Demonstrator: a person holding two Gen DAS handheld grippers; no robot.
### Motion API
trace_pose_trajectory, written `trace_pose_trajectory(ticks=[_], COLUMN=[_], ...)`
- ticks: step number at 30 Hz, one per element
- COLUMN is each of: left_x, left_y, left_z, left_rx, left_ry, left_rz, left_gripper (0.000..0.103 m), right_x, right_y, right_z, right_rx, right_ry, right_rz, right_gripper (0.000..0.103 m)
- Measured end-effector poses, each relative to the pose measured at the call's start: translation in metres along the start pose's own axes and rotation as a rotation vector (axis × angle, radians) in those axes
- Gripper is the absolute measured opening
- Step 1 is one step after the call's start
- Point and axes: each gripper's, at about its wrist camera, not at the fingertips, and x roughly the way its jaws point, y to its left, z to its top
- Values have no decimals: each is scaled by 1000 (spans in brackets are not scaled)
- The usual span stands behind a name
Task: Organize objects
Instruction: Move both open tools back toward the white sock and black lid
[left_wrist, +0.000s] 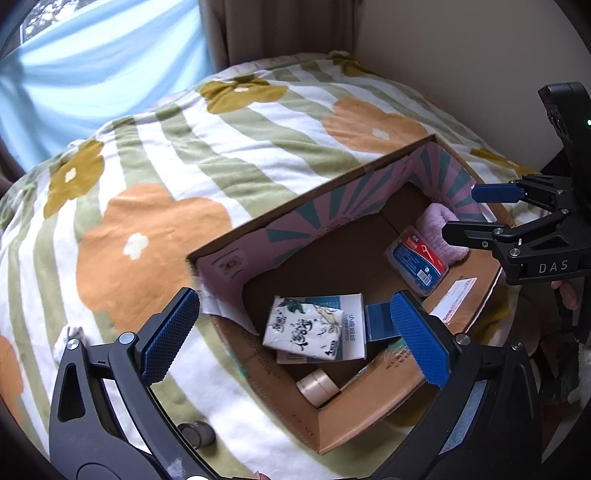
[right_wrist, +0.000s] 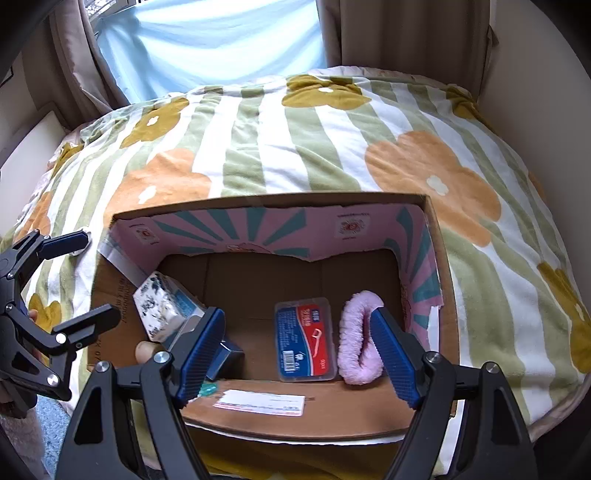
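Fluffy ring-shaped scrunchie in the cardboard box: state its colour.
The fluffy ring-shaped scrunchie is pale pink, lying inside the cardboard box; the right wrist view shows it best.

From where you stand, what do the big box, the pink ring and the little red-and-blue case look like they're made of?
Box: corrugated cardboard, matte brown, with torn printed pink paper lining its walls.
Pink ring: soft fuzzy fabric, probably plush or terry; the nap shows.
Case: seemingly clear, glossy plastic, with a printed label visible through the lid.

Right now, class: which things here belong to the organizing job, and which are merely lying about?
Job:
cardboard box
floss-pick case
pink scrunchie
tissue pack
tape roll
small blue box

Lying about:
floral blanket
curtain
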Motion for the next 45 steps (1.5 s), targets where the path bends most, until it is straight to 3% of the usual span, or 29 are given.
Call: trace_pose_trajectory(ticks=[7,14,20,23,31,35,45], left_x=[-51,-113,-137,-142,-121,-92,-9], left_y=[38,105,156,174,209,223,259], left_z=[5,6,-23,-42,-85,-99,-122], left_rx=[-34,-94,-166,-184,-194,-210,-295], left_ry=[-77,-159,-170,-176,-112,-65,12], left_rz=[75,201,293,323,348,313,236], left_gripper=[103,103,103,103,103,103,103], right_x=[-32,-72,-74,-62,-10,15,85], right_y=[34,108,176,209,272,292,304], right_z=[19,38,36,30,4,-15,-55], right_rx=[-56,-175,-239,-286,-367,-420,-437], right_ry=[-71,-175,-223,-206,-97,-72,-4], right_rz=[25,96,167,207,253,230,197], right_gripper=[77,77,77,77,77,77,77])
